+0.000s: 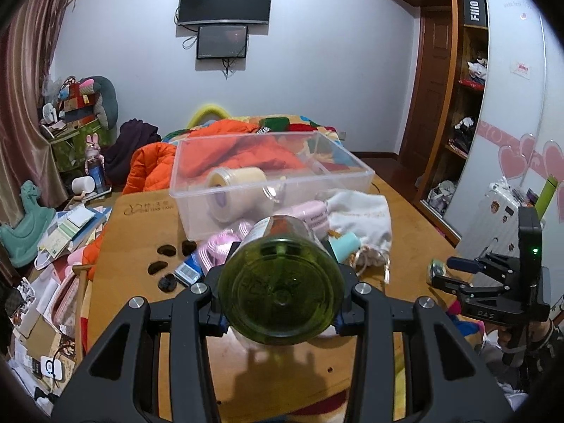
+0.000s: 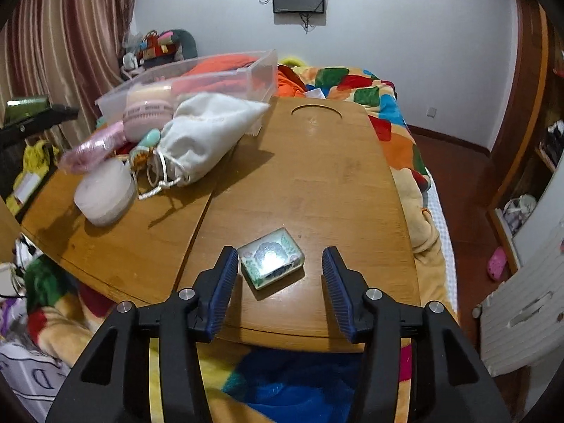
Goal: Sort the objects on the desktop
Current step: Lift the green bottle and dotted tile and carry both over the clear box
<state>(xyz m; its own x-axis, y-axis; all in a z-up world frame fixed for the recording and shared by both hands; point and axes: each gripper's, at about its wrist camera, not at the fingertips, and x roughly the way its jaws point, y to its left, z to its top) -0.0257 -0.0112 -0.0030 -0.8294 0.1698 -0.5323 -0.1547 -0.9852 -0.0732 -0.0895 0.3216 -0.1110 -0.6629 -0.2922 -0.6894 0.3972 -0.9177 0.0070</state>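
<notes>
While my left gripper (image 1: pixel 280 303) pinches a green bottle (image 1: pixel 281 290) by its base at the bottom centre of its view, my right gripper (image 2: pixel 278 283) stands spread, with a small glossy box (image 2: pixel 270 263) lying flat on the wooden table (image 2: pixel 317 183) between the pads, untouched. Left of centre I see one white jar (image 2: pixel 104 195) and one white drawstring bag (image 2: pixel 208 134). Further up, the clear plastic bin (image 1: pixel 261 179) holds a cream roll (image 1: pixel 236 178); I cannot make out its other contents. On the upper-right shelf, a black box (image 1: pixel 475 8) reads "FiiO".
</notes>
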